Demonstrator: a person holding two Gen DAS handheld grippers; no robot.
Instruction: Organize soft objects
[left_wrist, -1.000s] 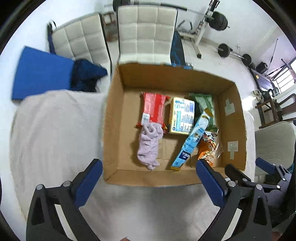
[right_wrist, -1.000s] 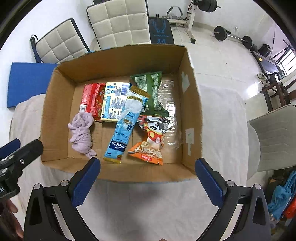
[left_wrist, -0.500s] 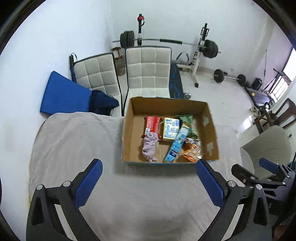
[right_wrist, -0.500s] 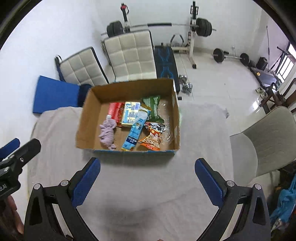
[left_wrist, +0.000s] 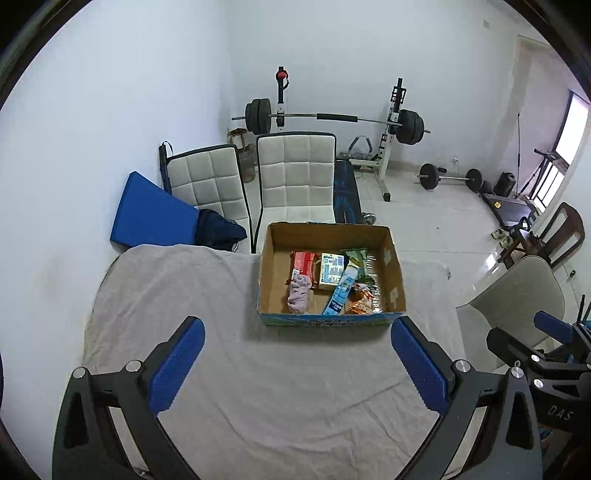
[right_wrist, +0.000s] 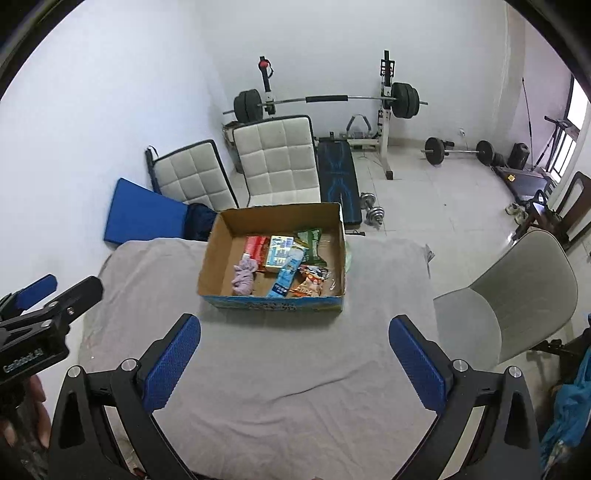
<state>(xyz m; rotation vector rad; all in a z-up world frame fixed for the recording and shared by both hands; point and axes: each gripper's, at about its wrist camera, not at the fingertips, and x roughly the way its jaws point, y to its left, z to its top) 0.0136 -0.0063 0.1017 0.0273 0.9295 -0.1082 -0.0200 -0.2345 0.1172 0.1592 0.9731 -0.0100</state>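
An open cardboard box (left_wrist: 395, 288) (right_wrist: 210, 266) stands on a table with a grey cloth (left_wrist: 166, 295) (right_wrist: 384, 280). Inside lie a crumpled lilac cloth (left_wrist: 299, 293) (right_wrist: 243, 278), a red packet (left_wrist: 302, 260), a pale yellow and blue packet (left_wrist: 331, 270), a long light blue packet (left_wrist: 341, 290), a green packet (left_wrist: 357, 256) and an orange snack bag (left_wrist: 360, 304). My left gripper (left_wrist: 295, 365) is open and empty, well back from the box. My right gripper (right_wrist: 293, 363) is open and empty, also well back from it.
Two white padded chairs (left_wrist: 295, 177) (left_wrist: 207, 181) stand behind the table, with a blue mat (left_wrist: 147, 214) to their left. A barbell rack (left_wrist: 332, 122) stands at the far wall. A beige chair (right_wrist: 517, 295) is right of the table.
Both grippers have pulled up and back from the box, so it looks much smaller and the whole room shows. Both stay open. The items in the box have not moved.
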